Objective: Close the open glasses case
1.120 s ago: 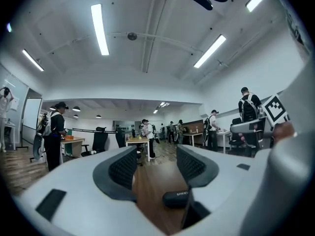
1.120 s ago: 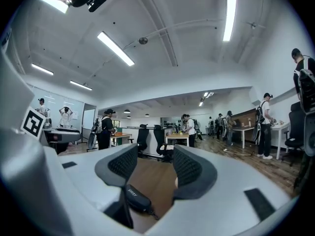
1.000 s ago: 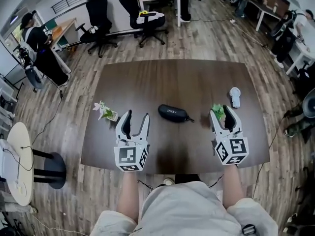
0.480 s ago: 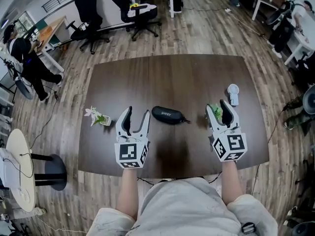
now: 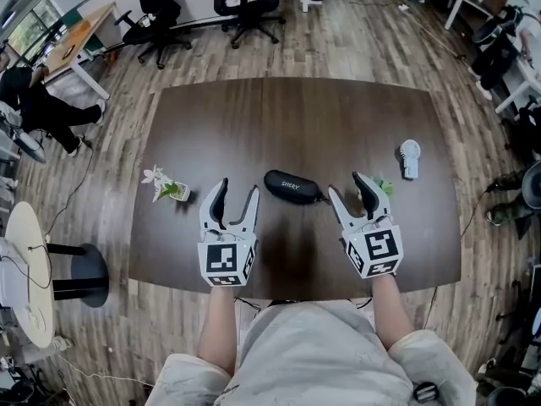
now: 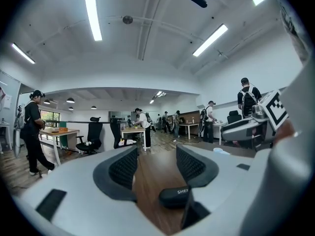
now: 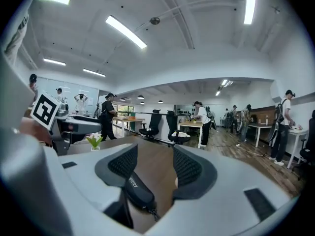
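Black zip glasses case (image 5: 293,187) lies on dark table (image 5: 287,117), near the front edge at mid-width, between the two grippers. Left gripper (image 5: 236,193) has its jaws apart, gripping nothing, just beside the case. Right gripper (image 5: 347,186) is the same on the other side.

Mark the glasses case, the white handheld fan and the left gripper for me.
glasses case (image 5: 292,187), head view, middle of its black top.
white handheld fan (image 5: 410,152), head view, its round head.
left gripper (image 5: 237,188), head view, midway between its open fingertips.
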The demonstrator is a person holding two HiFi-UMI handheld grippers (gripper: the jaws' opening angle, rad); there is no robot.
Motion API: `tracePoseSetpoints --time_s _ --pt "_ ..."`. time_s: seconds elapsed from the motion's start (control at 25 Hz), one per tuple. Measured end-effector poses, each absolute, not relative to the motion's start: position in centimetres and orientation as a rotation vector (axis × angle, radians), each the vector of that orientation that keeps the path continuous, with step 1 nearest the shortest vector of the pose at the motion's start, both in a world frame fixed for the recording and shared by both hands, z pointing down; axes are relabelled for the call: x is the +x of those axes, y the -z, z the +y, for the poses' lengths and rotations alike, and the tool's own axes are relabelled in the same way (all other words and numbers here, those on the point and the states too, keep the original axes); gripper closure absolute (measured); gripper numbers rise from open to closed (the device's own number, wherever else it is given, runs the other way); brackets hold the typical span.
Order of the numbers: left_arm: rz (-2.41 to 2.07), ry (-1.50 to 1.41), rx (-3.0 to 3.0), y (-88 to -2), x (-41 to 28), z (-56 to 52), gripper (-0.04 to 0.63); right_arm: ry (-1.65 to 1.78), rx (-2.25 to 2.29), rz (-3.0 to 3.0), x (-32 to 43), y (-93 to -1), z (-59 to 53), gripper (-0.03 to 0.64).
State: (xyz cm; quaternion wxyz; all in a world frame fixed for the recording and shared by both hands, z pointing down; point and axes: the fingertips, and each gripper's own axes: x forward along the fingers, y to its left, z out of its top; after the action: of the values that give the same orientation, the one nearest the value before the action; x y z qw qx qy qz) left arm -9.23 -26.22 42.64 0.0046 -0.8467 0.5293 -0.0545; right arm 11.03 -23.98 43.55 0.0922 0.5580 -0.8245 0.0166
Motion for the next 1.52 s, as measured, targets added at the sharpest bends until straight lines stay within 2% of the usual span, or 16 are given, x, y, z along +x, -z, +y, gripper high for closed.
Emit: tracePoseSetpoints --time_s 0.36,0.76,1.12,1.52 --pt "1.792 0.246 -2.664 -46.6 -11.7 -24.2 0.344 -0.041 1.343 -2.422 5.2 -48.6 -24.9 0.383" --pt "1.936 0.293 -2.682 -50.1 -13.2 -21.5 0.344 0.163 0.798 -2.141 0.6 -58.1 -24.9 0.379" --pt "1.992 0.32 -2.701 -52.2 -13.9 -20.5 0.344 0.192 0.669 -2.017 -0.2 -63.5 -25.6 0.374" --pt "1.976 0.326 -2.732 -52.6 -13.3 -20.8 0.344 0.225 0.719 -2.002 0.6 -63.4 -27.5 0.367"
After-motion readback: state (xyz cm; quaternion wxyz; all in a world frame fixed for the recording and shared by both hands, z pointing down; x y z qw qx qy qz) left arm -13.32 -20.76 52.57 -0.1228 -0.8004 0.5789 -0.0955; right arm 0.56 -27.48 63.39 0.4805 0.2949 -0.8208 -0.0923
